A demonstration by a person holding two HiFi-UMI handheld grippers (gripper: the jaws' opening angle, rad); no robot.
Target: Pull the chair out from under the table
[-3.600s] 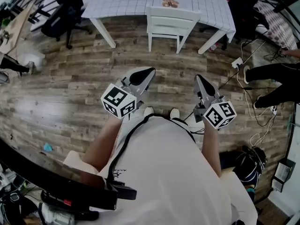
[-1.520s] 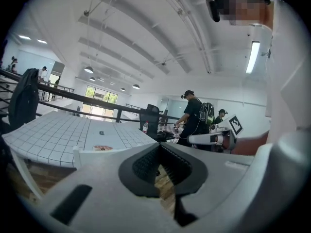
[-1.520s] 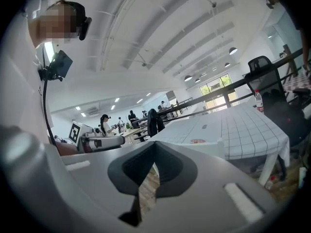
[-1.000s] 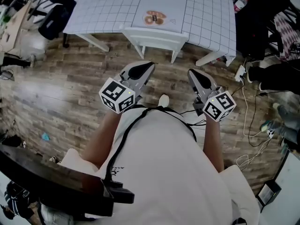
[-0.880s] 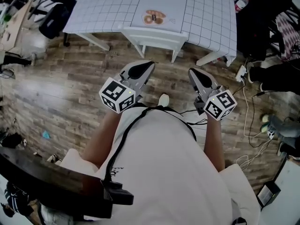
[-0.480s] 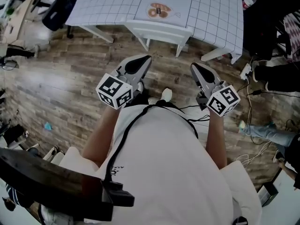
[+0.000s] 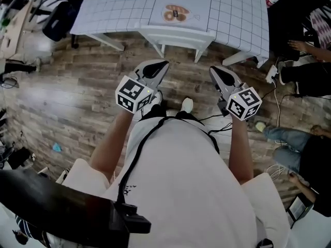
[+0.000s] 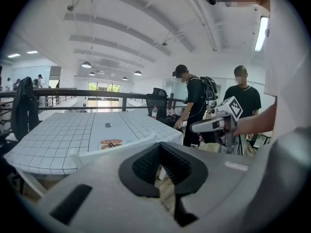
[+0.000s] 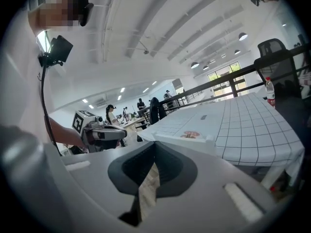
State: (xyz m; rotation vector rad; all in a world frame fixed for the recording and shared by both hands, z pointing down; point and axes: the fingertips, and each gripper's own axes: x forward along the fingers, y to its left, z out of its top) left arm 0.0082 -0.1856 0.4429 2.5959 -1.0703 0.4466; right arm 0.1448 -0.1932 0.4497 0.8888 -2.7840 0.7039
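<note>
**Coach:** The chair (image 7: 177,35) is dead ahead of you at twelve o'clock, pushed in under the table (image 7: 119,6). Only its white backrest and two legs show past the gridded cloth.

**Spotter:** Both your tongs are clenched on nothing. Your left gripper (image 7: 156,66) and right gripper (image 7: 216,72) sit at about eleven and one, tips aimed at the backrest and well short of it.

**Coach:** That spacing makes sense to me: one tool for each end of the top rail, so the chair should come straight back rather than swing. You'd have to part the jaws before either can take the rail.

**Spotter:** Mind what's around you. Your shoe (image 7: 187,105) is just beneath the tools, in the line the chair would travel, so I'd expect you to step back as you pull. At two o'clock a power strip (image 7: 272,73) lies on the wood floor with cables trailing from it, and a person in jeans (image 7: 282,137) is low at four.

**Coach:** A black office chair (image 7: 59,19) stands at ten, well apart. The table legs (image 7: 111,41) flank the chair with room to spare. A plate (image 7: 176,13) lies on the cloth just past the backrest — whether real or printed, I can't tell.
</note>
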